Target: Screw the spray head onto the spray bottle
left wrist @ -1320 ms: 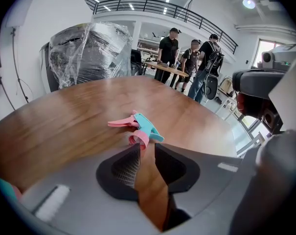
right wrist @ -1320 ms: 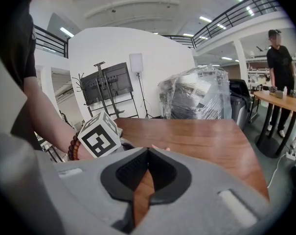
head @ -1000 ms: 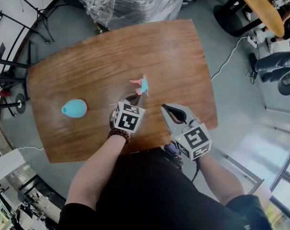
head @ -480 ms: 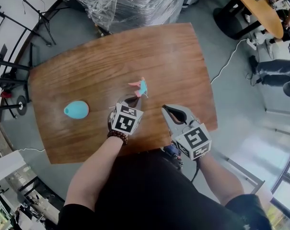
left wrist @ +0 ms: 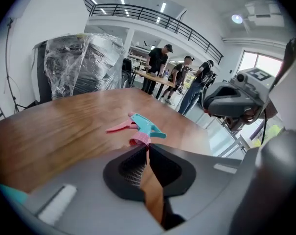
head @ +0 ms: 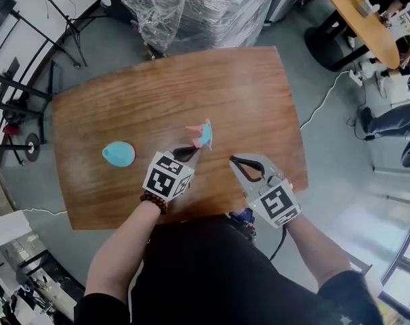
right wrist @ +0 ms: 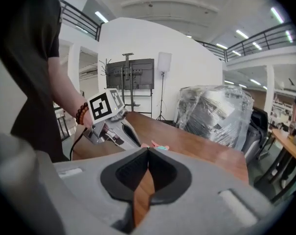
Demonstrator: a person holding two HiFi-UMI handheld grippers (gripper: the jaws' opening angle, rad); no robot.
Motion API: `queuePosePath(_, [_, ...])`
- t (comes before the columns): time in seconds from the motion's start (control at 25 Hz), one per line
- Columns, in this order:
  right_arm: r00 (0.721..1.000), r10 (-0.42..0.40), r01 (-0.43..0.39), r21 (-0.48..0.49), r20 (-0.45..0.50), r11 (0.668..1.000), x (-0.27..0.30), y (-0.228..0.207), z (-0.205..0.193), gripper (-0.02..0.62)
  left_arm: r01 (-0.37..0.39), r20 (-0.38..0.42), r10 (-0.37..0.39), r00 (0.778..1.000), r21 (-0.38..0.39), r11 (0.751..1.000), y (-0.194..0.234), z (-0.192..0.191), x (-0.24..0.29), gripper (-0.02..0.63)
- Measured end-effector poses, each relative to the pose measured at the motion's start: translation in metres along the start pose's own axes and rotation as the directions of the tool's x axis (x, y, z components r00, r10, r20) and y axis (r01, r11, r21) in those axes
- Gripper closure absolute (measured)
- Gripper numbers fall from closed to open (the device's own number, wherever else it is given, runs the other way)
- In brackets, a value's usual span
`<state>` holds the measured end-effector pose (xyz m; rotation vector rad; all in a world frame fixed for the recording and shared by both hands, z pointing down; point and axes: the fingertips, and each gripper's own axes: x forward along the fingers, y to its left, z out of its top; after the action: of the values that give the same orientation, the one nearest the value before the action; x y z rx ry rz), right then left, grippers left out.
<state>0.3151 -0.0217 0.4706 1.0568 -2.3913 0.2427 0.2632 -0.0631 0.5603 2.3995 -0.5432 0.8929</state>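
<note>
On the wooden worktop (head: pixel 245 87) in front of me, the spray head (head: pixel 202 134) lies on its side near the middle, just beyond the tips of my left tongs (head: pixel 186 152). In the left gripper view its teal body runs aslant, from far left to near right, and ends in a pointed tip on the right. The pink trigger sticks out to the left, flat along the wood. The pink screw collar faces back toward me, just ahead of the left tongs, and I cannot tell whether the tips touch it.

My left tongs are closed tip to tip and hold nothing; only bare wood shows in the gap behind the tips. My right tongs (head: pixel 235 160) hover over the near edge of the worktop, to the right of the left pair and apart from it. They too are pressed together and empty. In the right gripper view a sliver of pink and teal shows just above their tips.

The teal spray bottle (head: pixel 118 154) sits well off to the left of the spray head. From above it looks like a rounded oval, and I cannot tell whether it stands or lies. A plastic-wrapped stack (head: pixel 198 5) stands beyond the far edge.
</note>
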Motion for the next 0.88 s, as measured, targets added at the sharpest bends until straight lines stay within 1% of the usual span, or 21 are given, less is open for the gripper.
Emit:
queuePosePath(0.08, [0.999,0.026,-0.028,-0.097,-0.023,0.995,-0.001,0.009,0.007,0.595,0.044,0.015,-0.044,0.999,0.000,0.999,-0.006,0.002,-0.014,0.571])
queuePosePath(0.12, [0.999,0.039,-0.043,-0.139,-0.030,0.989,-0.001,0.013,0.010,0.545,0.068,0.023,-0.068,0.997,0.001,0.998,-0.009,0.003,-0.020,0.571])
queuePosePath(0.24, [0.997,0.066,-0.072,-0.248,-0.031,0.966,-0.001,0.024,0.021,0.512,0.141,0.044,-0.142,0.989,0.009,0.990,-0.017,0.007,-0.042,0.571])
queuePosePath(0.32, [0.996,0.084,-0.089,-0.330,-0.029,0.940,-0.001,0.032,0.032,0.492,0.189,0.057,-0.190,0.980,0.017,0.982,-0.022,0.007,-0.056,0.572])
queuePosePath(0.4, [0.994,0.105,-0.108,-0.416,-0.031,0.903,-0.002,0.043,0.043,0.474,0.237,0.068,-0.238,0.969,0.024,0.971,-0.027,0.007,-0.071,0.571])
queuePosePath(0.48, [0.991,0.128,-0.132,-0.505,-0.042,0.853,-0.001,0.057,0.052,0.458,0.283,0.075,-0.285,0.956,0.038,0.958,-0.031,0.007,-0.086,0.572])
queuePosePath(0.64, [0.982,0.169,-0.182,-0.666,-0.084,0.723,0.006,0.084,0.066,0.425,0.358,0.088,-0.363,0.927,0.073,0.931,-0.037,0.011,-0.115,0.572])
queuePosePath(0.76, [0.979,0.177,-0.188,-0.755,-0.096,0.628,0.011,0.096,0.077,0.405,0.405,0.087,-0.414,0.906,0.103,0.908,-0.043,0.015,-0.133,0.572])
queuePosePath(0.88, [0.978,0.177,-0.188,-0.824,-0.108,0.535,0.017,0.107,0.087,0.396,0.444,0.081,-0.456,0.886,0.130,0.886,-0.049,0.013,-0.150,0.572])
